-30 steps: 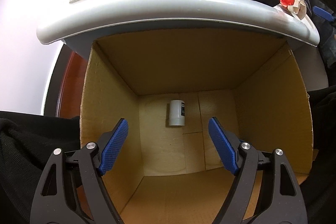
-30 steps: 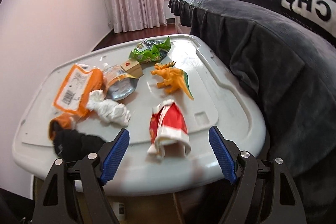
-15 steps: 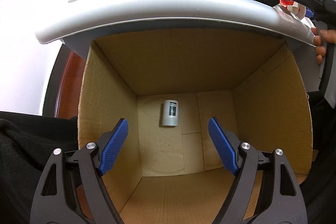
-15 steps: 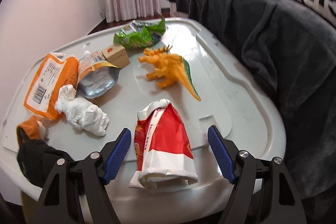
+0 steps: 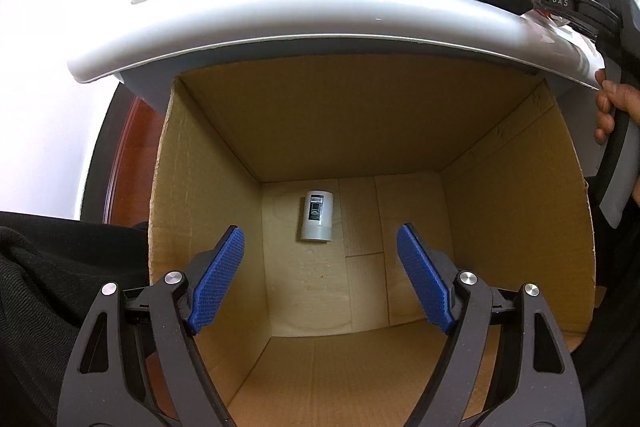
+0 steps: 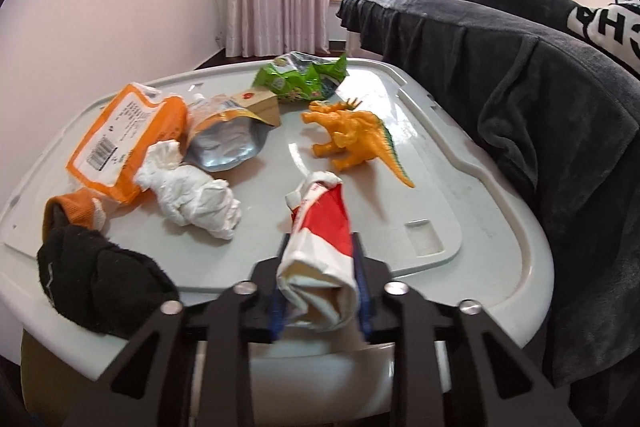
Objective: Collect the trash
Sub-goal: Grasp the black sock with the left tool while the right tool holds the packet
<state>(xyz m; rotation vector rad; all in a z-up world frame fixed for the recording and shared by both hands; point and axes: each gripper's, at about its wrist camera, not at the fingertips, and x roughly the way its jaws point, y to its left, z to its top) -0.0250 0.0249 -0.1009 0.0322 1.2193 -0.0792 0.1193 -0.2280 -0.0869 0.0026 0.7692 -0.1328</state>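
Observation:
My right gripper [image 6: 319, 277] is shut on a red and white paper wrapper [image 6: 320, 227] at the near edge of the white plastic lid [image 6: 472, 195]. On the lid lie a crumpled white tissue [image 6: 192, 195], an orange packet [image 6: 120, 139], a silver pouch [image 6: 228, 143], a green snack bag [image 6: 300, 79] and a small brown carton [image 6: 260, 103]. My left gripper [image 5: 320, 283] is open and empty above an open cardboard box [image 5: 516, 219]. A white cylinder [image 5: 317, 215] lies on the box floor.
An orange toy dinosaur [image 6: 356, 139], a black sock [image 6: 96, 283] and an orange sock [image 6: 72, 211] also lie on the lid. A bed with a dark blanket [image 6: 540, 87] borders the lid's right side. The box sits under the lid's edge [image 5: 320, 27].
My right gripper moved forward around the red and white wrapper and closed on it. The left gripper stayed open over the box; the cylinder shifted slightly.

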